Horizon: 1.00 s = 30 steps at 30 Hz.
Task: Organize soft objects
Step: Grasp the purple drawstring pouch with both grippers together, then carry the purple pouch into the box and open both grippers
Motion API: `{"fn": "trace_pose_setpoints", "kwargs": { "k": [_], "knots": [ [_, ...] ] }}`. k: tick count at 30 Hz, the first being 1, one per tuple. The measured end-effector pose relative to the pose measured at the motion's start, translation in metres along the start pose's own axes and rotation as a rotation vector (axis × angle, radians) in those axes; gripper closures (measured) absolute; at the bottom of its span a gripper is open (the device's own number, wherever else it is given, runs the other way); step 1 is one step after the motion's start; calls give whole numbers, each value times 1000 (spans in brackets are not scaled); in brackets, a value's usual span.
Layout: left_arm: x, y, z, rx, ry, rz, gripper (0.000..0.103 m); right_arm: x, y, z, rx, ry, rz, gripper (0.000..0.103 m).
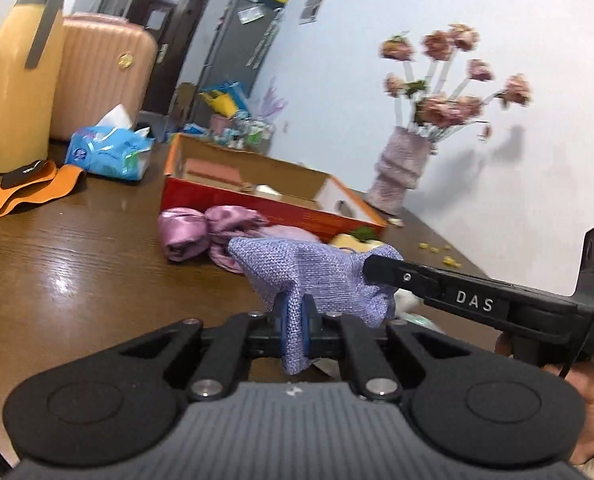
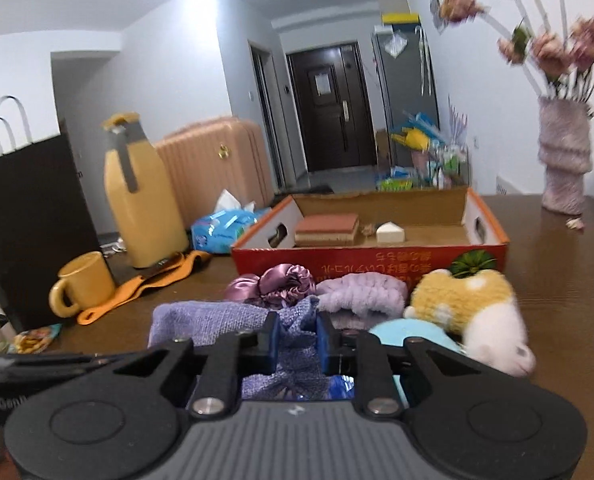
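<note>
Left wrist view: brown wooden table (image 1: pixel 77 264) carries a shallow red cardboard box (image 1: pixel 273 210), the landmark. Just before the box's near wall lies a lavender woven cloth (image 1: pixel 317 272), lifted at two spots. Left gripper (image 1: pixel 295 320) is pinched tight on one fold; right gripper (image 2: pixel 299 340) is clamped narrow on another bunch. Beside the cloth, against the box front: yellow-and-white plush toy (image 2: pixel 469 304), fluffy lilac headband (image 2: pixel 361 294), shiny mauve satin scrunchie (image 2: pixel 281 280). Inside the box: layered brown sponge (image 2: pixel 327 229), small white wedge sponge (image 2: pixel 391 233).
</note>
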<state>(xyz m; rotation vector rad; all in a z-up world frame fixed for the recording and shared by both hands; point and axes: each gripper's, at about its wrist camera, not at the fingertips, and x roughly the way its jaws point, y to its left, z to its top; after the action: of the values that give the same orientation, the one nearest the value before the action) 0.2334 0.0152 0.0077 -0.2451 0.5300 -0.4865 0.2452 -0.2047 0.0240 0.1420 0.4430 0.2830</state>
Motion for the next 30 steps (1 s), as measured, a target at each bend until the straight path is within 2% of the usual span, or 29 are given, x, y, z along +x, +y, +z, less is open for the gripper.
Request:
{"fn": "trace_pose_setpoints", "kwargs": {
  "k": [6, 13, 22, 27, 30],
  "knots": [
    [-28, -40, -21, 60, 22, -47, 96, -72, -5, -24, 10, -38, -30, 86],
    [-36, -60, -27, 98, 20, -55, 96, -99, -18, -34, 50, -62, -45, 87],
    [-13, -50, -8, 92, 14, -56, 96, -76, -30, -25, 86, -56, -16, 87],
    [30, -45, 37, 84, 11, -89, 96, -47, -53, 7, 102, -67, -12, 87],
    [75, -44, 78, 102, 1, -95, 96, -16, -76, 47, 74, -73, -20, 87]
  ]
}}
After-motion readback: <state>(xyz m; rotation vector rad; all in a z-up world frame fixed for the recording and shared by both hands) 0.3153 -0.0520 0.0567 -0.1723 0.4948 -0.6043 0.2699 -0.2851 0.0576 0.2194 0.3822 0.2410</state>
